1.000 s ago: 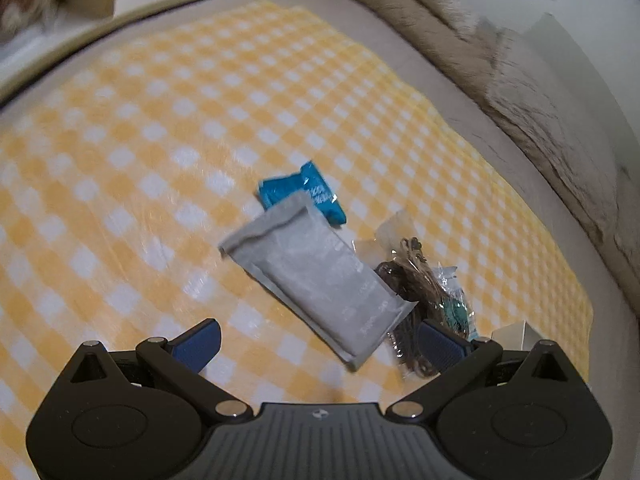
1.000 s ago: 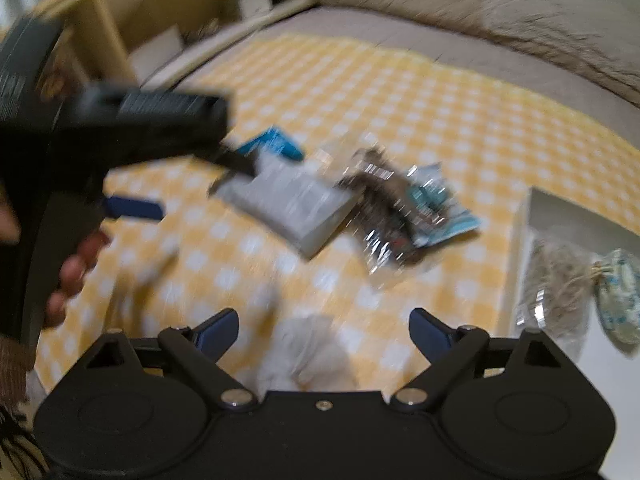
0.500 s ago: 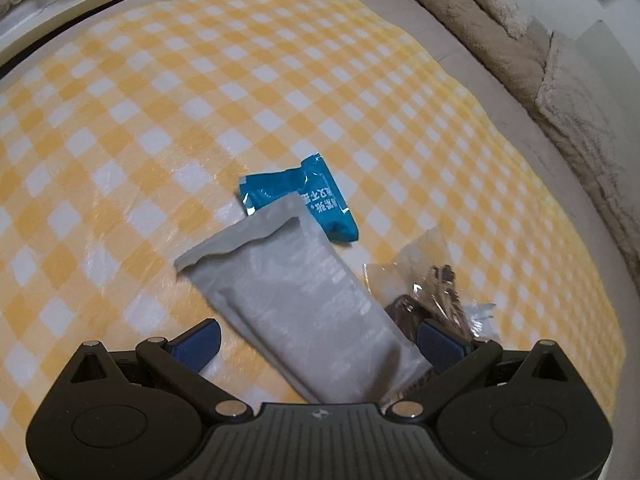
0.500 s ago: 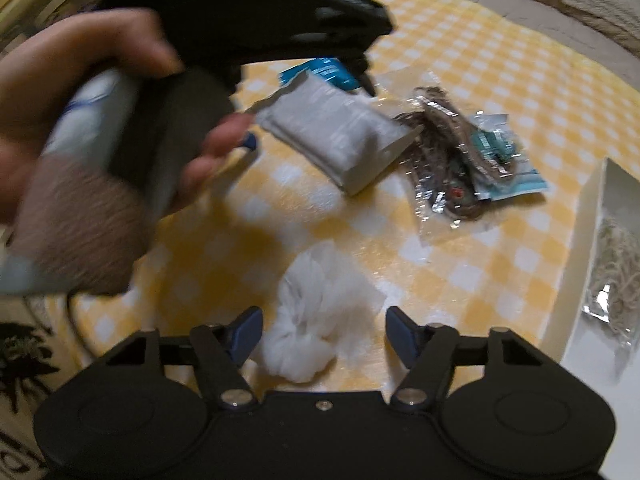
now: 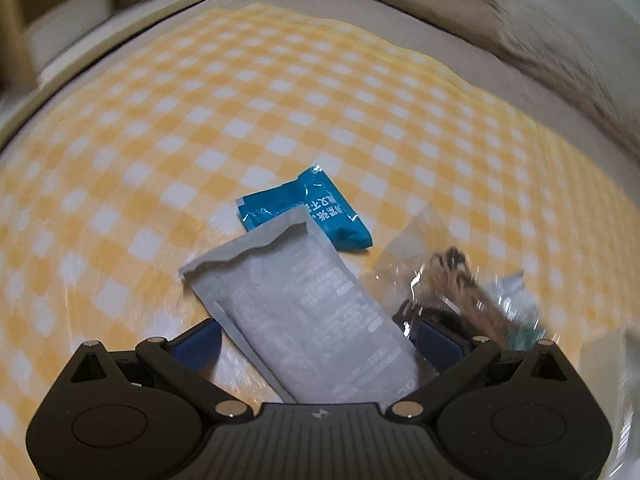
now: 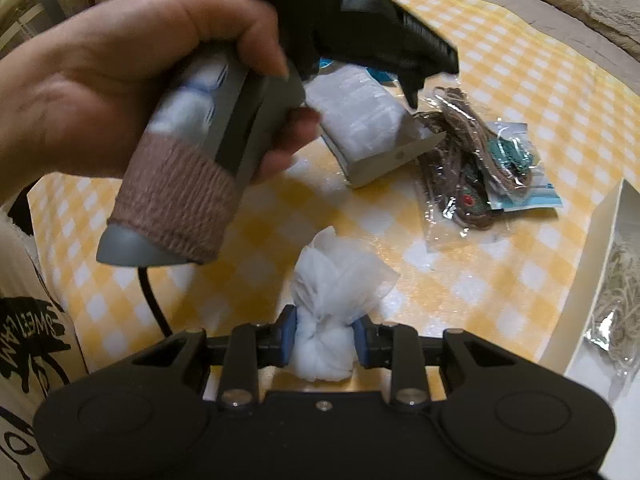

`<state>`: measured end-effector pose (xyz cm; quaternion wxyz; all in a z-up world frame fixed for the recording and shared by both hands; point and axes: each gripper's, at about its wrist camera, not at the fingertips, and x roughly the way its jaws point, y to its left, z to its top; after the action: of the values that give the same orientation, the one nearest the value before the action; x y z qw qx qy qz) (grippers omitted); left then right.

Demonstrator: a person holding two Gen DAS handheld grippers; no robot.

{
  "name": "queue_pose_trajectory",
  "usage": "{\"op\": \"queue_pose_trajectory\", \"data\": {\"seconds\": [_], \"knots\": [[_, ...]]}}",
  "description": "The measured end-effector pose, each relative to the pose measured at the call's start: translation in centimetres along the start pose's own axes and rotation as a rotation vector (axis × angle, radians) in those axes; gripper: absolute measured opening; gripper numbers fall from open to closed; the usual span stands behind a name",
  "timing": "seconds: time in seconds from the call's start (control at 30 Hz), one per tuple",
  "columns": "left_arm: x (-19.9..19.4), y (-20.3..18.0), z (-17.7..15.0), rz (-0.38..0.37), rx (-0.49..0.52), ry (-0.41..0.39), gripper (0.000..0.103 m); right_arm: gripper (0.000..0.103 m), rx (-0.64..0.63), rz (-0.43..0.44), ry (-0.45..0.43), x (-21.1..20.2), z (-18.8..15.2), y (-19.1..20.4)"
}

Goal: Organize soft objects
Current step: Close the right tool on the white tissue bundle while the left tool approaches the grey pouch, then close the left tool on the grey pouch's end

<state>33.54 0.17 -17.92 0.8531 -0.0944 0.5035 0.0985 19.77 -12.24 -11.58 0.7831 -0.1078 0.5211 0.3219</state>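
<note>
In the right wrist view, at the bottom centre, the right claw (image 6: 323,342) is clamped on a soft white bundle of crumpled gauzy fabric (image 6: 334,312): its blue pads press the pinched lower part from both sides, while the looser folds fan out above them onto the glossy yellow-and-white checked cloth (image 6: 460,280) covering the worktop. At the right edge stands a white box with a thin upright wall (image 6: 588,256); inside it lies a clear bag of pale tangled string (image 6: 618,312). Further up, at centre right, a clear crinkly plastic bag of brown cord with teal pieces (image 6: 476,164) lies flat. The upper left is filled by a person's hand (image 6: 132,80) gripping the grey handle of the left claw, its lower end wound with pinkish-brown yarn.

In the left wrist view, the left claw (image 5: 316,340) stands apart, one blue pad on either side of a flat grey matte rectangular pouch with faint print (image 5: 308,316), which runs diagonally from bottom centre up to the left; whether the pads touch it I cannot tell. Just beyond its upper end lies a shiny teal foil sachet with white lettering (image 5: 320,208), partly tucked under it. A fuzzy beige blanket (image 5: 520,28) borders the upper right
</note>
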Motion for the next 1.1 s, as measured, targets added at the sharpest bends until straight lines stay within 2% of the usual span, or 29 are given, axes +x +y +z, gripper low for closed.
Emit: {"op": "queue_pose_trajectory", "data": {"seconds": [0.1,0.17,0.27,0.43,0.6,0.77,0.83,0.93,0.97,1.0,1.1], "knots": [[0.2,-0.9,-0.5,0.020,0.162,-0.010,0.097,0.030,0.012,-0.005,-0.014,-0.5,0.0,-0.3],[0.1,-1.1,-0.9,0.003,0.245,-0.001,0.096,0.030,0.020,-0.014,-0.019,-0.7,0.0,-0.6],[-0.3,-0.7,-1.7,-0.023,0.333,0.014,0.095,0.030,0.037,-0.032,-0.023,-1.2,-0.2,-1.3],[-0.6,0.6,-3.0,-0.024,0.448,0.026,0.096,0.030,0.072,-0.061,-0.043,-2.3,-0.4,-2.2],[-1.0,1.4,-3.7,-0.001,0.439,0.040,0.099,0.030,0.101,-0.079,-0.072,-3.5,-0.6,-3.0],[-1.1,1.7,-4.0,0.029,0.374,0.045,0.099,0.030,0.110,-0.091,-0.082,-3.7,-0.9,-3.1],[-1.4,2.1,-4.2,0.038,0.360,0.036,0.095,0.030,0.105,-0.096,-0.085,-3.6,-0.7,-3.0],[-1.9,2.0,-4.0,0.020,0.335,0.032,0.078,0.030,0.102,-0.102,-0.092,-3.5,-0.5,-2.8],[-2.1,2.0,-4.0,0.016,0.329,0.029,0.067,0.030,0.102,-0.103,-0.096,-3.6,-0.4,-2.8],[-2.6,1.9,-3.3,0.015,0.326,0.028,0.062,0.030,0.103,-0.104,-0.101,-3.7,-0.4,-2.8],[-3.6,2.3,-2.7,0.003,0.299,0.030,0.057,0.030,0.111,-0.108,-0.117,-4.0,-0.1,-3.0]]}}
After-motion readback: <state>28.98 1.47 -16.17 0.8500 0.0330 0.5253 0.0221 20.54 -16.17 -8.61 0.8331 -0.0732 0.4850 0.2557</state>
